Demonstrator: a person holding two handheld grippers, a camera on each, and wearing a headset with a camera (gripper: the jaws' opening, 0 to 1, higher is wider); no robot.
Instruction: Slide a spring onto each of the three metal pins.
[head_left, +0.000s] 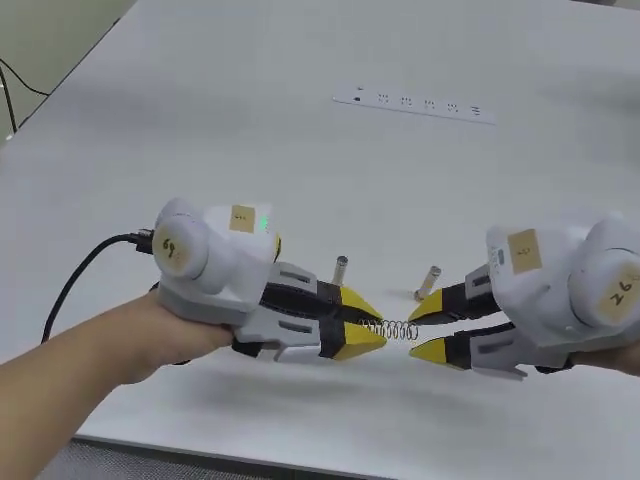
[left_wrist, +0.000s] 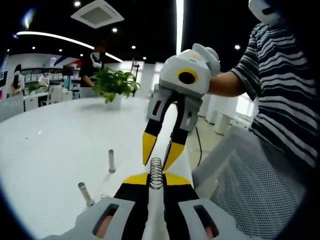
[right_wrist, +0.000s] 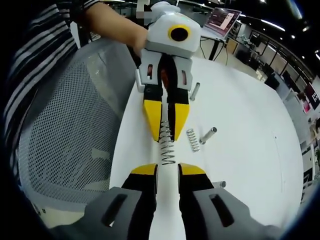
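The left hand (head_left: 165, 335) wraps the rear of its tool from behind, forearm coming in from the lower left, holding it level just above the desk (head_left: 250, 150). The left tongs (head_left: 380, 330) are clamped on one end of a spring (head_left: 400, 328), which sticks straight out from the yellow tips. Facing them tip to tip, the right tongs (head_left: 417, 333) stand apart, with the spring's free end reaching the mouth of their gap (touching or not, I cannot tell). Behind the tips, one pin (head_left: 341, 268) stands upright on the desk and another pin (head_left: 429, 282) leans. A second spring (right_wrist: 191, 139) lies on the desk beside that leaning pin.
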